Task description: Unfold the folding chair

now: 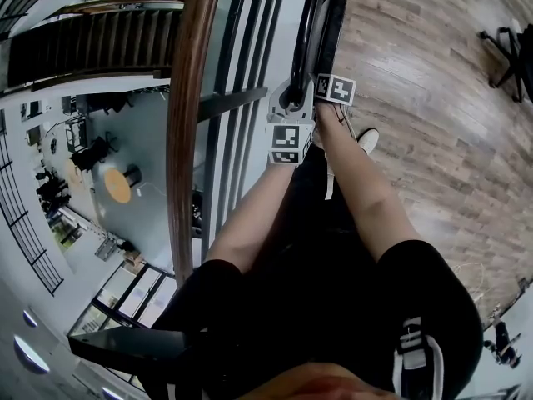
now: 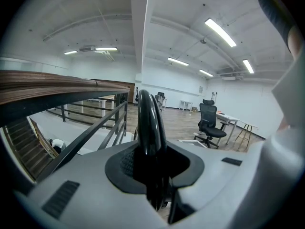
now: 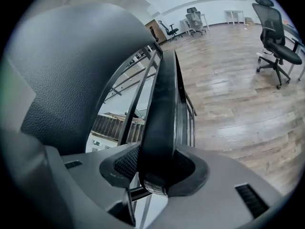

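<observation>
Two grips: left tongs [image 2: 150, 170], right tongs [image 3: 157, 167] clamp folding chair [image 1: 320, 25] | wood floor [image 1: 416, 98] | railing [image 1: 186, 123]

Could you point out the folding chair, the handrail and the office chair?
folding chair [image 3: 159, 128]: right gripper view, black tube.
handrail [image 1: 187, 98]: head view, wooden top.
office chair [image 3: 269, 23]: right gripper view, backrest.

Three cameras close beside the rail [image 1: 185, 123], all trained on the chair [image 1: 331, 32].
The head view looks steeply down from above, with the wood floor [image 1: 433, 98] to the right of the rail. The left gripper view sits tight behind its jaws and faces roughly level, rail on its left. The right gripper view, equally close, tilts down alongside the rail. Both catch what is probably the same office chair [image 2: 209, 123], well beyond the rail.
</observation>
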Demonstrator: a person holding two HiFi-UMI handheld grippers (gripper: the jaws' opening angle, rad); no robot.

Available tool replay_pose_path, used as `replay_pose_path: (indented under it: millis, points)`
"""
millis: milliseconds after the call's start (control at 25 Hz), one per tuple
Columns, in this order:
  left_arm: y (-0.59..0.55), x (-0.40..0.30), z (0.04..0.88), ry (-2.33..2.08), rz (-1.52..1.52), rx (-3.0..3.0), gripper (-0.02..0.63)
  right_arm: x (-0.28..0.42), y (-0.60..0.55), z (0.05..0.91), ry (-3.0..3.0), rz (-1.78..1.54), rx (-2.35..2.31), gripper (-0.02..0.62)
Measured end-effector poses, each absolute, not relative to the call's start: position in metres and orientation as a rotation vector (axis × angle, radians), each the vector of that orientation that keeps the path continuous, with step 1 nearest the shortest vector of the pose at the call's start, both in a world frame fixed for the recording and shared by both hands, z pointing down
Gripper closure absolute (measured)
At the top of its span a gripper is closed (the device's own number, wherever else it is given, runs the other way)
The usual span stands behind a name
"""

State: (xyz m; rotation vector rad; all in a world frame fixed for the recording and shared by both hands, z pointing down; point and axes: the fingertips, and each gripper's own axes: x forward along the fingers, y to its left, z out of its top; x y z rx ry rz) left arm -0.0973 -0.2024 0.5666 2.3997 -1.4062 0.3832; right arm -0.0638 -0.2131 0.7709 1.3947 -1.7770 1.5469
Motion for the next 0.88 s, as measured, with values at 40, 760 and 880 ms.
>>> replay_pose_path:
  millis: [40, 760, 880]
  points:
    - [-0.203, -0.100, 0.566, -1.403, 0.382, 2.398, 0.525, -0.061, -0.211, 0.770, -1.774, 1.566, 1.396, 0.431]
    - [-0.207, -0.109, 0.590, -1.306, 0.351, 2.322, 0.523, 0.054, -0.173, 0.805, -1.970, 1.849, 1.236, 0.433]
    - [-0.205, -0.112, 0.595, -1.303, 0.331, 2.303, 0.523, 0.072, -0.165, 0.813, -2.036, 1.892, 1.190, 0.433]
